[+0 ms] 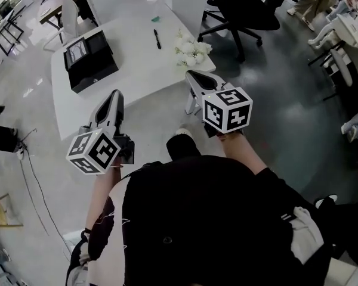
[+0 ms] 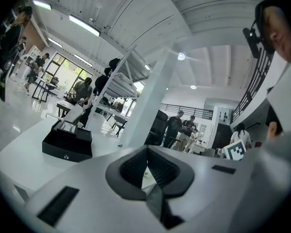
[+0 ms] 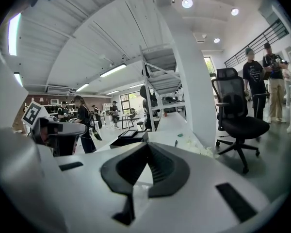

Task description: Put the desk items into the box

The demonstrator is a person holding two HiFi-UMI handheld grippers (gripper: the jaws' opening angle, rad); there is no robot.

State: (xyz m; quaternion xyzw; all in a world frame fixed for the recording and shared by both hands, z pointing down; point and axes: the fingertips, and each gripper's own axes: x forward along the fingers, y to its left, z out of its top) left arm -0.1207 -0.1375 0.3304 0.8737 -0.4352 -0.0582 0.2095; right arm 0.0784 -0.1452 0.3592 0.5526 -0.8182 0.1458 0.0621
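A black open box (image 1: 89, 58) stands on the left part of the white table (image 1: 131, 70). A black pen (image 1: 157, 39), a bunch of white flowers (image 1: 191, 49) and a small teal item (image 1: 156, 19) lie farther right. My left gripper (image 1: 116, 94) hovers over the table's near edge, shut and empty. My right gripper (image 1: 194, 74) is just short of the flowers, also shut with nothing in it. The left gripper view shows the box (image 2: 68, 142) ahead to the left. The right gripper view shows the box (image 3: 131, 139), pen (image 3: 176, 142) and flowers (image 3: 203, 152) past the closed jaws.
A black office chair (image 1: 244, 11) stands beyond the table's right corner. Cables run over the floor at the left (image 1: 36, 177). More desks and seated people fill the far right (image 1: 346, 22). A white pillar (image 3: 194, 81) rises behind the table.
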